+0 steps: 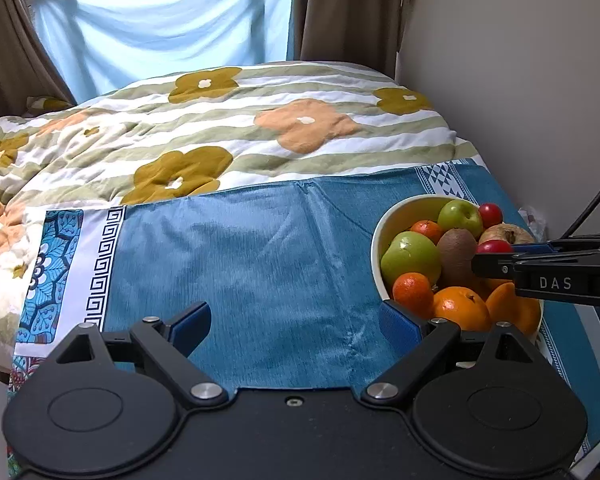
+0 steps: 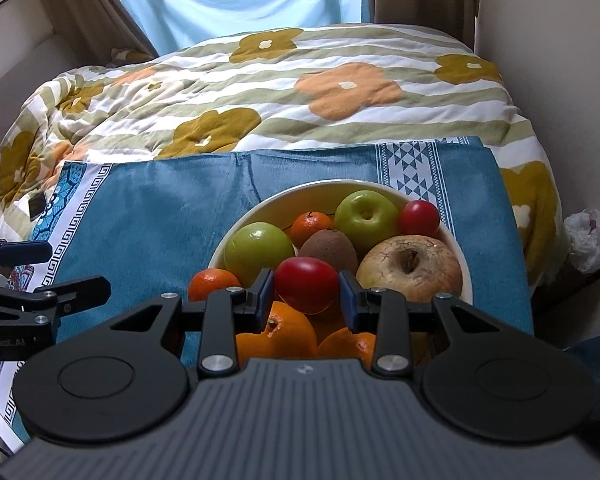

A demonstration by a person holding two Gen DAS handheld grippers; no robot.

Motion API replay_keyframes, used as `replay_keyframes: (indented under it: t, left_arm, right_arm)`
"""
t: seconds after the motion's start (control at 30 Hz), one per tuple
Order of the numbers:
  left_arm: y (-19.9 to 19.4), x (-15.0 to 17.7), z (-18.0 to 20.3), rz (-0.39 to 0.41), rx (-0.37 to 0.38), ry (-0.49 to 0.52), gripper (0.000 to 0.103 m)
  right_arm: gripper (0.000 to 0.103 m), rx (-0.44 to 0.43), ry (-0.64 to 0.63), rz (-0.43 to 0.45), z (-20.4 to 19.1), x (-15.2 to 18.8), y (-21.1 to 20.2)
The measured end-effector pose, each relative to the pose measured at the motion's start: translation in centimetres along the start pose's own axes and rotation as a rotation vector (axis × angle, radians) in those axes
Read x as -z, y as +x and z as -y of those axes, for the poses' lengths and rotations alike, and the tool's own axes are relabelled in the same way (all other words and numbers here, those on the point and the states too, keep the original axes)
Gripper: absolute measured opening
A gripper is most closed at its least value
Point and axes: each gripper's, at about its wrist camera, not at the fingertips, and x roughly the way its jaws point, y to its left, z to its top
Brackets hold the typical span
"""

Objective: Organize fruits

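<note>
A cream bowl point(image 2: 256, 210) on a blue cloth point(image 2: 160, 216) holds two green apples point(image 2: 365, 216), a kiwi point(image 2: 329, 250), a pale brown apple point(image 2: 409, 266), mandarins, oranges point(image 2: 278, 338) and a small red fruit point(image 2: 419, 218). My right gripper point(image 2: 307, 286) is shut on another red fruit point(image 2: 305, 284) above the bowl. In the left wrist view the bowl point(image 1: 383, 232) sits at right, with the right gripper point(image 1: 495, 262) reaching over it. My left gripper point(image 1: 296, 320) is open and empty over the blue cloth point(image 1: 240, 260), its right finger beside the bowl.
A flowered quilt point(image 1: 260, 128) covers the bed behind the cloth. A wall point(image 1: 519, 80) runs along the right. Curtains and a light blue sheet point(image 1: 168, 20) hang at the back. A white plastic bag point(image 2: 587, 240) lies at right.
</note>
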Motion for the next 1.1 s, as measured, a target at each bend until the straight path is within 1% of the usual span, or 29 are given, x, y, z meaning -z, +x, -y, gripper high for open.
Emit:
replay_keyframes:
  t: [0.17, 0.23, 0.27, 0.33, 0.43, 0.5, 0.67, 0.8, 0.93, 1.1]
  left_arm:
    - [-1.1, 0.4, 0.8, 0.021, -0.012, -0.008, 0.094]
    - [-1.7, 0.5, 1.2, 0.033, -0.017, -0.016, 0.094]
    - [-2.0, 0.6, 1.5, 0.038, -0.021, -0.019, 0.094]
    - [-2.5, 0.7, 1.9, 0.05, -0.027, -0.024, 0.094]
    - [-3.8, 1.3, 2.7, 0.071, -0.04, -0.037, 0.094]
    - [-4.8, 1.9, 3.4, 0.087, -0.059, -0.045, 0.094]
    - [-7.1, 3.4, 4.7, 0.113, -0.101, -0.086, 0.094]
    - [-10.0, 4.4, 5.3, 0.143, -0.134, -0.105, 0.094]
    - [-13.0, 5.3, 5.1, 0.182, -0.167, -0.112, 0.094]
    - [-16.5, 5.8, 3.7, 0.224, -0.209, -0.124, 0.094]
  right_arm:
    - [0.05, -0.007, -0.029, 0.015, 0.2, 0.3, -0.6]
    - [0.053, -0.018, -0.051, 0.038, 0.3, 0.5, -0.9]
    - [0.058, -0.019, -0.062, 0.046, 0.3, 0.5, -1.1]
    - [0.087, 0.008, -0.084, 0.052, 0.1, 0.6, -1.6]
    - [0.099, 0.02, -0.114, 0.094, 0.0, 1.0, -3.0]
    - [0.1, 0.015, -0.131, 0.109, 0.0, 1.4, -3.9]
    - [0.1, -0.029, -0.159, 0.13, 0.0, 2.3, -5.8]
    - [0.1, -0.056, -0.175, 0.136, -0.3, 2.8, -7.6]
    - [0.1, -0.088, -0.162, 0.163, -0.8, 3.1, -10.5]
    - [0.1, -0.069, -0.152, 0.199, -1.7, 3.5, -14.6]
